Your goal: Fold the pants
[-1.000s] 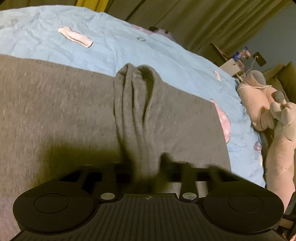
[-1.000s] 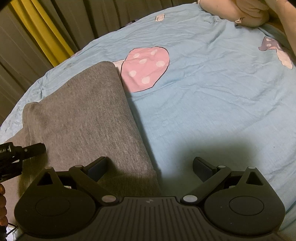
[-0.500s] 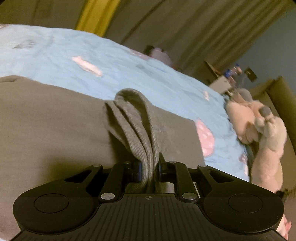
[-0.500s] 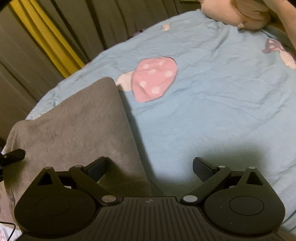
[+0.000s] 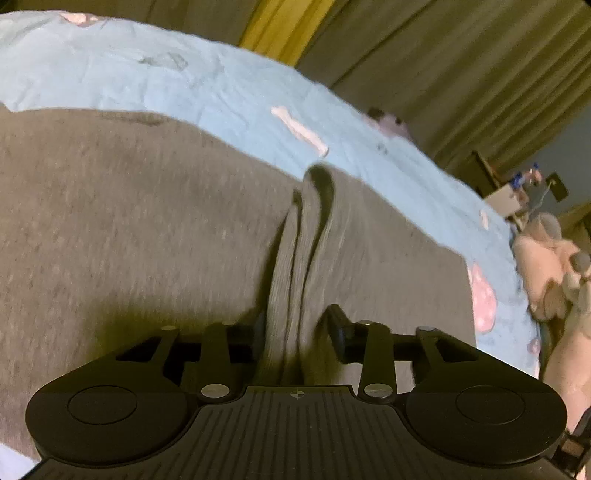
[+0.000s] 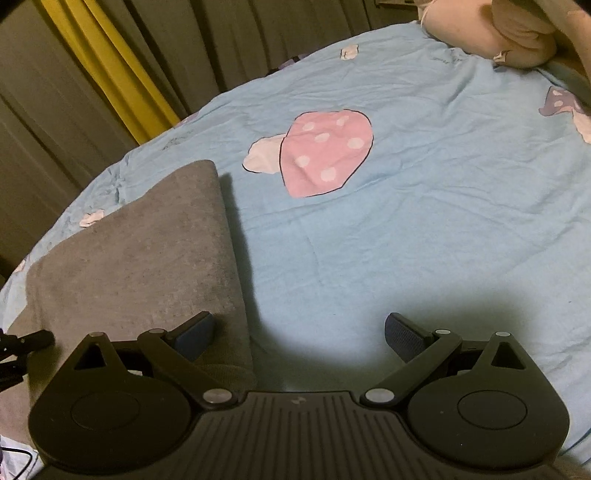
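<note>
Grey pants (image 5: pixel 129 221) lie spread on a light blue bed sheet (image 5: pixel 221 85). A pinched-up ridge of the fabric (image 5: pixel 295 258) runs from the far edge down between the jaws of my left gripper (image 5: pixel 295 325). Those jaws are opening: the right pad stands clear of the ridge, and the cloth sags loosely against the left one. In the right wrist view the folded end of the pants (image 6: pixel 140 251) lies at the left. My right gripper (image 6: pixel 299 332) hangs open over that edge, its left finger above the cloth and its right finger above bare sheet (image 6: pixel 406 240).
A pink plush toy (image 5: pixel 546 266) lies at the bed's right side, and it shows as the plush toy (image 6: pixel 491 33) at the top of the right wrist view. Grey and yellow curtains (image 6: pixel 110 66) hang behind the bed. A small table with bottles (image 5: pixel 517 188) stands far right.
The left jaws, shut on the ridge of cloth half a second ago, have parted and the ridge has slackened. The left gripper has shifted sideways along the pants. The right gripper has hardly moved.
</note>
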`<state>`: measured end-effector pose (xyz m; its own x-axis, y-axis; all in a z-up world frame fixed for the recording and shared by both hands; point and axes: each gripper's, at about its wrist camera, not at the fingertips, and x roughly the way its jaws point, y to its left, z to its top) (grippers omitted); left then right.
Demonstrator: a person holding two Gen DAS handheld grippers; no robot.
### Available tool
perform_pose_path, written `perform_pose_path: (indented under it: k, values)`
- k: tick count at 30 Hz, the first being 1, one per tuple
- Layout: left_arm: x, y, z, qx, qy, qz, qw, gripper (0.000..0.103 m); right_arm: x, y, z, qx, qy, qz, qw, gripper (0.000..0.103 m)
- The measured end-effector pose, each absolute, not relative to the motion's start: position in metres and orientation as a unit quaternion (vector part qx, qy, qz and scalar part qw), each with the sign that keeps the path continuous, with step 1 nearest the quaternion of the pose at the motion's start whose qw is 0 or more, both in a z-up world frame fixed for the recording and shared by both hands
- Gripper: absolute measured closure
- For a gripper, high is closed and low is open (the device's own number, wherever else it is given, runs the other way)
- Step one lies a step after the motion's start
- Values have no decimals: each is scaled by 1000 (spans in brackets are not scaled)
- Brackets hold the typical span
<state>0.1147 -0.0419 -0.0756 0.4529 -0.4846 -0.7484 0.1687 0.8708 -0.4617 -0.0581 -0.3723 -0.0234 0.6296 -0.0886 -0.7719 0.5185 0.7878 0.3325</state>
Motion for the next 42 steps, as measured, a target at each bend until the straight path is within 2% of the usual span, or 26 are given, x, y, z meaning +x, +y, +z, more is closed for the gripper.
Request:
perform_pose_path:
  k: [3, 8, 9, 11, 12, 13, 15, 19, 20, 21, 22, 25, 28, 34, 35, 38, 42]
  values:
    - [125, -40, -70, -187, 473, -197, 838, 43, -58, -371, -23, 281, 385, -151, 866, 4]
    - [156, -57, -76, -195, 486, -196, 829, 37, -46, -350, -28, 241, 411, -140, 868, 4]
    - [163, -62, -79, -191, 493, -193, 827, 39, -44, -347, -29, 235, 413, -137, 869, 4]
    - [168, -71, -81, -184, 491, -193, 829, 54, -42, -344, -30, 225, 417, -137, 870, 4]
    - [169, -74, -78, -178, 482, -198, 835, 73, -41, -344, -31, 224, 418, -138, 869, 4]
    - [168, -75, -74, -174, 470, -207, 840, 80, -41, -344, -31, 226, 417, -138, 869, 4]
    - [162, -74, -65, -164, 434, -219, 858, 84, -42, -347, -31, 235, 412, -135, 870, 4]
    - [152, -72, -54, -116, 390, -223, 886, 84, -49, -346, -24, 245, 372, -127, 886, 4]
    - [152, -73, -56, -100, 389, -213, 891, 83, -51, -344, -21, 239, 359, -125, 893, 4]
    - [153, -74, -61, -83, 395, -196, 894, 76, -52, -341, -19, 229, 351, -120, 900, 4]
    - [155, -77, -66, -65, 406, -178, 894, 63, -52, -339, -18, 219, 350, -114, 904, 4]
    - [148, -77, -73, -30, 408, -149, 900, 43, -38, -324, -21, 161, 392, -117, 898, 9]
    - [137, -69, -62, -48, 416, -157, 894, 36, -32, -316, -24, 146, 408, -105, 895, 10]
    - [90, -38, -47, -63, 433, -189, 879, 28, -50, -332, -12, 194, 364, -114, 904, 7]
    - [81, -35, -48, -58, 442, -193, 874, 28, -49, -331, -13, 191, 376, -117, 899, 4]
    - [60, -38, -59, -43, 475, -206, 854, 20, -31, -318, -29, 141, 459, -133, 867, 4]
    - [50, -43, -84, -5, 502, -176, 847, 21, -29, -311, -27, 124, 447, -143, 874, 4]
